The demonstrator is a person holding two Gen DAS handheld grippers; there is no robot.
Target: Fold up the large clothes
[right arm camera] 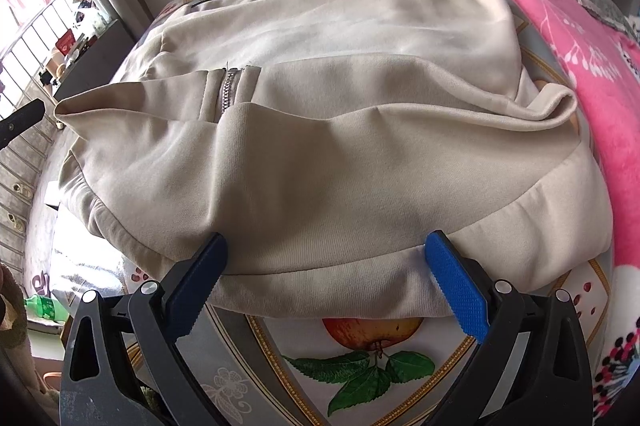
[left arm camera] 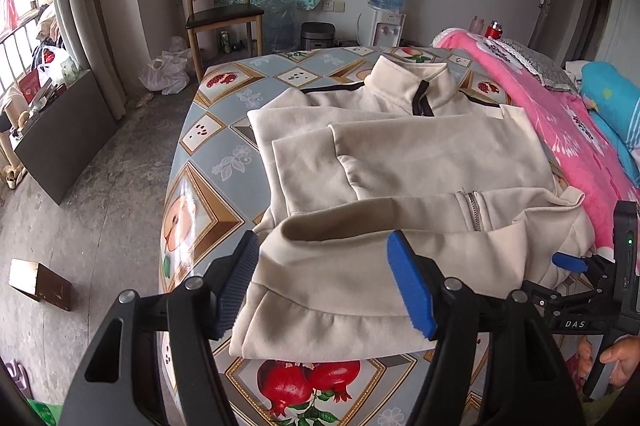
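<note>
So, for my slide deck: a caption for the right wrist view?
Open right gripper straddling the hem of a half-folded beige jacket on a fruit-print table.

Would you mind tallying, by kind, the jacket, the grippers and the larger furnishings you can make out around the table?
Beige jacket: 1
Grippers: 2, left gripper and right gripper, both open at the hem
Table: 1
Wooden chair: 1
Water dispenser: 1
Pink blanket: 1
Total: 7
</note>
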